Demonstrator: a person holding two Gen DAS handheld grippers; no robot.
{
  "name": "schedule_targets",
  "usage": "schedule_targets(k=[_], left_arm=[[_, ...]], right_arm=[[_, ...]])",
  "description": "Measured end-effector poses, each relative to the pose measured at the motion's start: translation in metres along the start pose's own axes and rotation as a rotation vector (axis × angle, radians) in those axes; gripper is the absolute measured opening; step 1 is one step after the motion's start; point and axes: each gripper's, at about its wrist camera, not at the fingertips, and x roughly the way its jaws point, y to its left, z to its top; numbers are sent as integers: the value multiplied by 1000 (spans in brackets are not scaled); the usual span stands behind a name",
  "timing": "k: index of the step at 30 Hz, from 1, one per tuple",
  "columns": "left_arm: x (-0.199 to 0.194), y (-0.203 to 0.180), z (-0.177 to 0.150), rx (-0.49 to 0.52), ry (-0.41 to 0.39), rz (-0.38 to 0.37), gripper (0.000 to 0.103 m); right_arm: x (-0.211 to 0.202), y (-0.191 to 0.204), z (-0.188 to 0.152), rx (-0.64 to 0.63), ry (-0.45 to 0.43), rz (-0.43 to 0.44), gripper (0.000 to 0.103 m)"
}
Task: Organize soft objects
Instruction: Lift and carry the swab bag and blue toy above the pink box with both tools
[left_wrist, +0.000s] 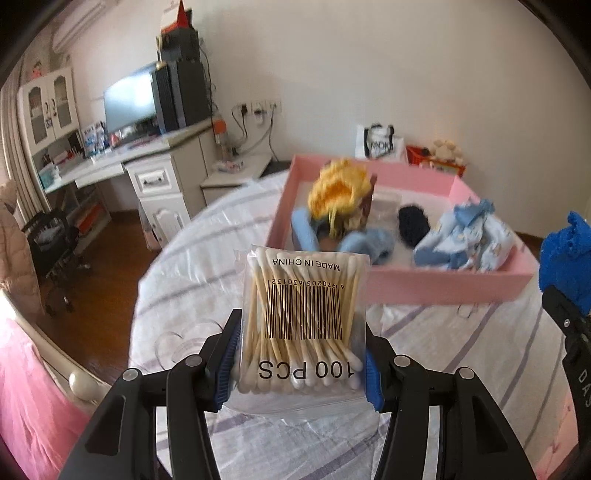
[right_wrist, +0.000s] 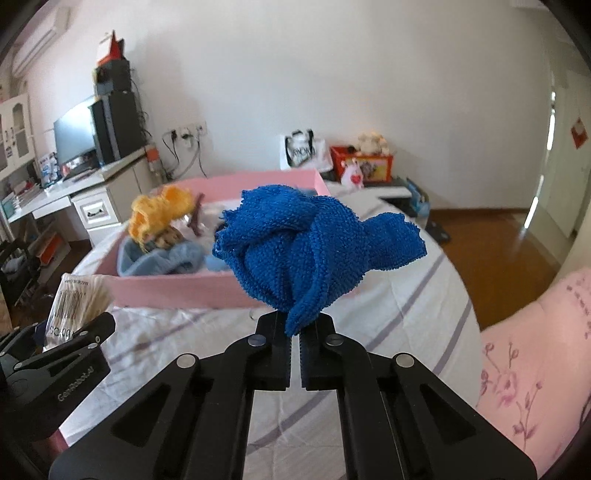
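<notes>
My left gripper (left_wrist: 300, 354) is shut on a clear bag of cotton swabs (left_wrist: 303, 317), held above the striped bed sheet; the same bag (right_wrist: 75, 302) shows at the left of the right wrist view. My right gripper (right_wrist: 295, 325) is shut on a knotted blue towel cloth (right_wrist: 310, 251), lifted off the bed; that cloth (left_wrist: 565, 266) appears at the right edge of the left wrist view. Beyond both stands a pink box (left_wrist: 443, 284) holding a yellow knitted piece (left_wrist: 340, 188), light blue knitwear (left_wrist: 369, 240), a dark ball (left_wrist: 413, 221) and a pale blue printed garment (left_wrist: 465, 240).
The box (right_wrist: 177, 291) rests on a bed with a white, purple-striped sheet (right_wrist: 406, 314). A pink floral pillow (right_wrist: 535, 350) lies at the right. A white desk (left_wrist: 110, 162) with a monitor stands at the far left, and a black chair (left_wrist: 51, 243) is beside the bed.
</notes>
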Motion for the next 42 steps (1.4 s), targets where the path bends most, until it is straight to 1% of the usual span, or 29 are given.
schedule_targets(k=[4, 6, 13, 16, 22, 31, 37, 42], left_arm=[[-26, -2, 8, 3, -64, -5, 52], [-38, -3, 9, 6, -97, 9, 52], [-75, -7, 12, 2, -173, 17, 52], [-90, -9, 12, 1, -205, 16, 52], [-115, -11, 6, 0, -276, 49, 52], [-134, -15, -5, -9, -311, 42, 52], [-139, -13, -10, -13, -302, 34, 52], [-142, -7, -6, -21, -302, 38, 52]], right_arm=[[-16, 9, 12, -20, -55, 5, 3], [-24, 12, 17, -20, -80, 14, 3], [-51, 19, 33, -29, -149, 19, 3], [-63, 18, 36, -16, -181, 34, 3], [-79, 15, 37, -11, -224, 40, 3], [-94, 6, 39, -5, -258, 24, 4], [-100, 4, 40, -5, -276, 18, 4], [-104, 7, 43, -10, -280, 26, 4]])
